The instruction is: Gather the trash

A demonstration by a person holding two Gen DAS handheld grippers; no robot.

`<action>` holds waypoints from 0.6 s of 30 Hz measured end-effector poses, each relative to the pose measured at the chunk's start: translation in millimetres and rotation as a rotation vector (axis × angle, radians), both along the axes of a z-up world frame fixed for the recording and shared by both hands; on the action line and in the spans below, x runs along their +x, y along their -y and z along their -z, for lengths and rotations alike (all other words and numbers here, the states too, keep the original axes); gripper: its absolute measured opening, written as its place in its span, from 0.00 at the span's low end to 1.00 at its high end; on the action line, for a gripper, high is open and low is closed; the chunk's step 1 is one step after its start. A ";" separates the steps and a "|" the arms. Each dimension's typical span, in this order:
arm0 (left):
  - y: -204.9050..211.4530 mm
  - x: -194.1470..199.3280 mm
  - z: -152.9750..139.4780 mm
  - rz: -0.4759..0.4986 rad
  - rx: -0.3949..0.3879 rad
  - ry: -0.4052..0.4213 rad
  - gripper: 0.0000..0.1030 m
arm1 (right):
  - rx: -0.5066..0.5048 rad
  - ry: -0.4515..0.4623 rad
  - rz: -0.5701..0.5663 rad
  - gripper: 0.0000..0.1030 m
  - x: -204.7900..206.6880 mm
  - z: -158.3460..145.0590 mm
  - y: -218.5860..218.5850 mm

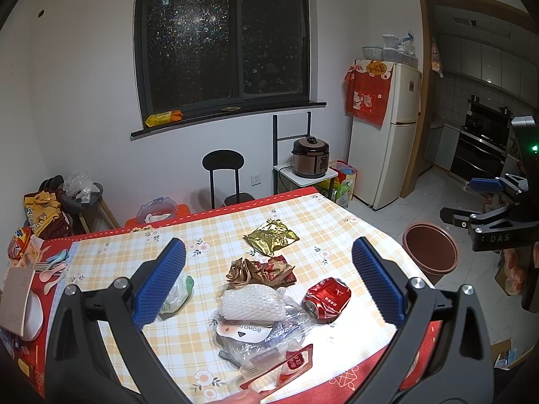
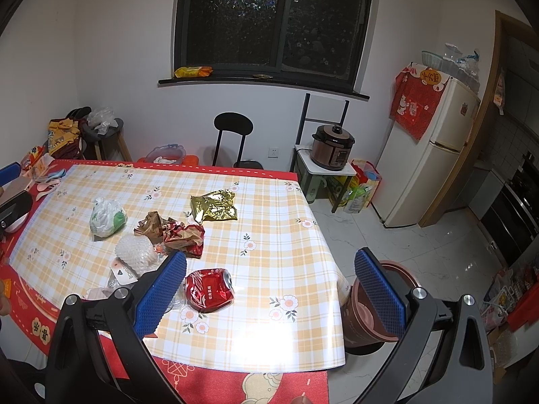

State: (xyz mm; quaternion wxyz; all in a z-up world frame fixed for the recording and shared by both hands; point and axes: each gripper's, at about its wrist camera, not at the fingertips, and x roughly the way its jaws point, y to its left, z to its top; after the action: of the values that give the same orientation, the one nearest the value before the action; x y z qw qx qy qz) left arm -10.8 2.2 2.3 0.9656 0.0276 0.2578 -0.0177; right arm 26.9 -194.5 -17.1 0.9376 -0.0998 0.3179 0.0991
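Note:
Trash lies on the checked table (image 1: 209, 232) (image 2: 269, 208): a crushed red can (image 1: 326, 299) (image 2: 209, 289), a gold foil wrapper (image 1: 271, 237) (image 2: 213, 206), crumpled brown-red wrappers (image 1: 259, 271) (image 2: 171, 230), a white foam net (image 1: 251, 304) (image 2: 134, 252), clear plastic packaging (image 1: 269, 340) and a white-green bag (image 1: 178, 294) (image 2: 106, 217). A brown bin (image 1: 431, 252) (image 2: 370, 309) stands on the floor right of the table. My left gripper (image 1: 267, 282) is open above the pile. My right gripper (image 2: 269, 289) is open, over the table's right edge; it also shows in the left wrist view (image 1: 471, 198).
A black chair (image 1: 224, 178) (image 2: 234, 141) stands behind the table. A rice cooker (image 1: 310, 158) (image 2: 333, 146) sits on a small stand beside a white fridge (image 1: 387, 128) (image 2: 434, 155). Spoons and boxes (image 1: 37, 269) lie at the table's left end.

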 end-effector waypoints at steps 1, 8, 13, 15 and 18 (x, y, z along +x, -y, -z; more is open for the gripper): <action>0.2 0.3 0.4 0.001 -0.003 -0.001 0.95 | 0.000 0.000 0.000 0.96 0.1 0.6 0.1; 1.4 0.1 1.0 0.000 -0.008 -0.003 0.95 | -0.001 -0.002 0.000 0.96 -0.1 0.0 -0.8; -5.0 -0.4 2.1 0.006 -0.046 -0.019 0.95 | 0.001 -0.006 -0.005 0.96 0.0 2.3 -2.1; -8.3 0.4 4.6 0.006 -0.076 -0.030 0.95 | 0.005 -0.012 -0.008 0.96 -1.1 5.5 -3.4; -12.0 -1.9 7.6 -0.012 -0.101 -0.018 0.95 | 0.018 -0.029 -0.020 0.96 0.5 12.8 -2.9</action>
State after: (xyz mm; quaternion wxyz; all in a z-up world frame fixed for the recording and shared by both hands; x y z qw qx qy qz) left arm -12.7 14.2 -5.2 0.9635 -0.0229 0.2655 -0.0253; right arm 27.4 -191.6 -29.9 0.9328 -0.0933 0.3294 0.1129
